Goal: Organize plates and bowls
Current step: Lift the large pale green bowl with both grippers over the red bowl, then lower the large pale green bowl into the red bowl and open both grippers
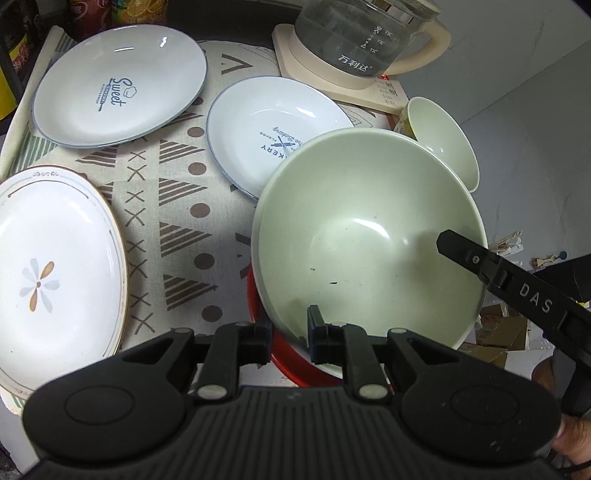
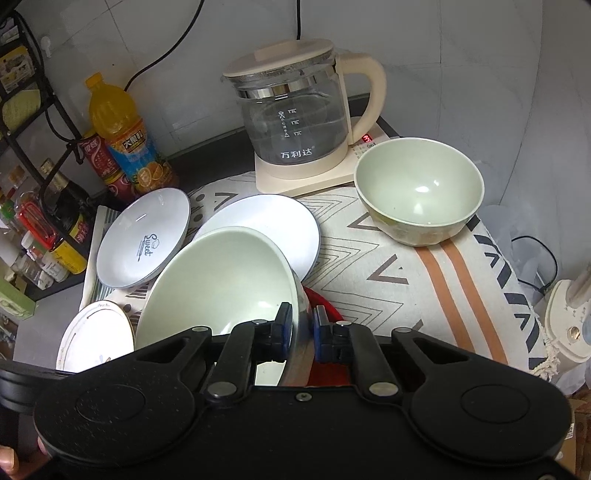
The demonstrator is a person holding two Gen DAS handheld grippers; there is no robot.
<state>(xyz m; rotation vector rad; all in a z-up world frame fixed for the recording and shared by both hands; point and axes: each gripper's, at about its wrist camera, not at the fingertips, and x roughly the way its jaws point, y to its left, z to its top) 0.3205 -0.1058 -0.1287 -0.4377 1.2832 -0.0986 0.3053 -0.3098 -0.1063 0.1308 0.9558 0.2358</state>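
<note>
A large pale green bowl [image 1: 365, 229] [image 2: 221, 280] is held tilted above a red dish [image 1: 295, 363] [image 2: 325, 302] at the table's near edge. My left gripper [image 1: 291, 332] is shut on its near rim. My right gripper [image 2: 300, 328] is shut on its right rim; one of its fingers [image 1: 465, 253] shows inside the bowl in the left wrist view. A smaller green bowl [image 2: 419, 190] [image 1: 441, 138] stands upright at the right. Two blue-rimmed plates, "Sweet" [image 1: 120, 86] [image 2: 144, 238] and "Bakery" [image 1: 266, 133] [image 2: 269, 225], lie behind. A flower plate [image 1: 55, 273] [image 2: 96, 339] lies at the left.
A glass kettle [image 2: 295, 122] [image 1: 365, 33] on its cream base stands at the back. An orange drink bottle [image 2: 125, 136], a can and a rack of sauce bottles [image 2: 55, 214] stand at the back left. A patterned cloth [image 2: 406, 273] covers the table.
</note>
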